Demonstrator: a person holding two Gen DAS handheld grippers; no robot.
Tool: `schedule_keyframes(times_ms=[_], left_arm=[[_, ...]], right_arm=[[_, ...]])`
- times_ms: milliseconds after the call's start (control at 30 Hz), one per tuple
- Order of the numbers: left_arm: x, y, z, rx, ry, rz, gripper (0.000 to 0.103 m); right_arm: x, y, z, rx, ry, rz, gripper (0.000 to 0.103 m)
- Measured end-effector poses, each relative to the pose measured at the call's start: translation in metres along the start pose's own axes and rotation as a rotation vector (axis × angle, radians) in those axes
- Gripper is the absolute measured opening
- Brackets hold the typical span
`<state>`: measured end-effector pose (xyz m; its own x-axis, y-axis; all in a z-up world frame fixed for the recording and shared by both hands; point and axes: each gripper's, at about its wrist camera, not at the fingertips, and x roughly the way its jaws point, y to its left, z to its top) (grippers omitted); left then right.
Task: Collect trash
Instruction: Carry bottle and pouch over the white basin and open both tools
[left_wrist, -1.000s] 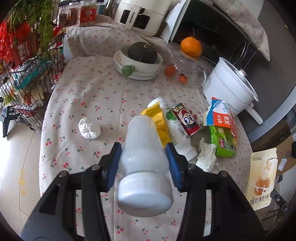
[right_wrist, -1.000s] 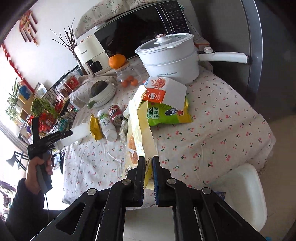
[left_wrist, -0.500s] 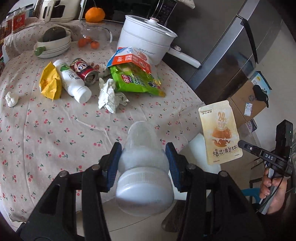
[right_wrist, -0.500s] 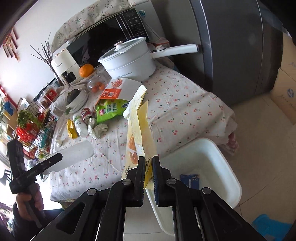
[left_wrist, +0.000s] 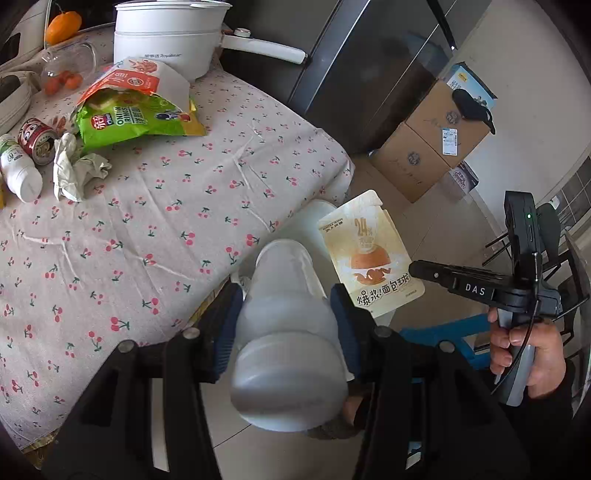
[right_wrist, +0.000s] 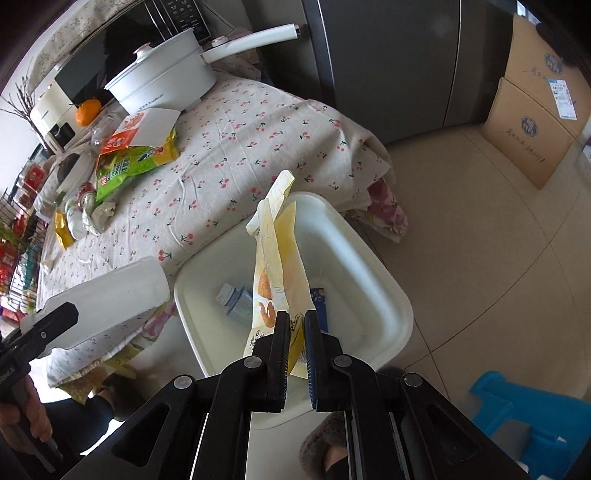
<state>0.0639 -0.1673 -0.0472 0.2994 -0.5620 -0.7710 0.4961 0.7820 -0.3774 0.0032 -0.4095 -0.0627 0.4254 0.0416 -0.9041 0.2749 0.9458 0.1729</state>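
We hold the white plastic bottle (left_wrist: 284, 314) clamped cap-first between the blue pads of the left gripper (left_wrist: 286, 321); its smooth, translucent body projects over the table edge, beside the white bin (right_wrist: 369, 295). Our right gripper (right_wrist: 295, 332) pinches the bottom edge of the flat cream bread pouch (right_wrist: 275, 266), its fingers nearly together, and the pouch hangs above the bin. Inside the bin lie a grey ribbed bottle (right_wrist: 234, 301) and a dark blue packet (right_wrist: 319, 306). A blue plastic stool (right_wrist: 524, 417) sits on the tiled floor beside the bin. Beyond the bin, on the cherry-print tablecloth (left_wrist: 166, 229), lie crumpled tissue (left_wrist: 74, 166), a glossy green snack bag (left_wrist: 136, 118), a red can (left_wrist: 37, 142) and a small white bottle (left_wrist: 18, 170). Behind them stands a white lidded pot (left_wrist: 170, 37).
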Motion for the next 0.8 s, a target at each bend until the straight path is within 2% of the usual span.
schedule_keyframes(times_ms=[133,233,333,400,467,633,733,800], left_arm=[[0.014,-0.011,0.001,0.031,0.022,-0.007,0.051],[0.023,-0.016,0.001,0.053,0.031,-0.001,0.051],[0.031,-0.021,0.003,0.067,0.046,0.002,0.051],[0.036,-0.025,0.004,0.079,0.064,0.003,0.051],[0.042,-0.030,0.005,0.099,0.073,0.008,0.051],[0.059,-0.040,0.004,0.149,0.089,0.025,0.051],[0.069,-0.040,0.005,0.168,0.089,-0.010,0.051],[0.072,-0.038,0.007,0.177,0.083,-0.001,0.052]], right_arm=[[-0.002,-0.005,0.001,0.021,0.007,-0.006,0.010],[-0.002,-0.011,0.002,0.055,0.030,-0.025,0.019],[-0.007,-0.018,0.002,0.078,0.028,-0.038,0.031],[-0.016,-0.022,0.001,0.092,0.006,-0.033,0.048],[-0.024,-0.024,0.000,0.091,-0.022,-0.035,0.054],[-0.031,-0.033,-0.001,0.119,-0.045,-0.051,0.060],[-0.032,-0.041,-0.001,0.150,-0.041,-0.031,0.061],[-0.032,-0.044,-0.001,0.158,-0.044,-0.033,0.063]])
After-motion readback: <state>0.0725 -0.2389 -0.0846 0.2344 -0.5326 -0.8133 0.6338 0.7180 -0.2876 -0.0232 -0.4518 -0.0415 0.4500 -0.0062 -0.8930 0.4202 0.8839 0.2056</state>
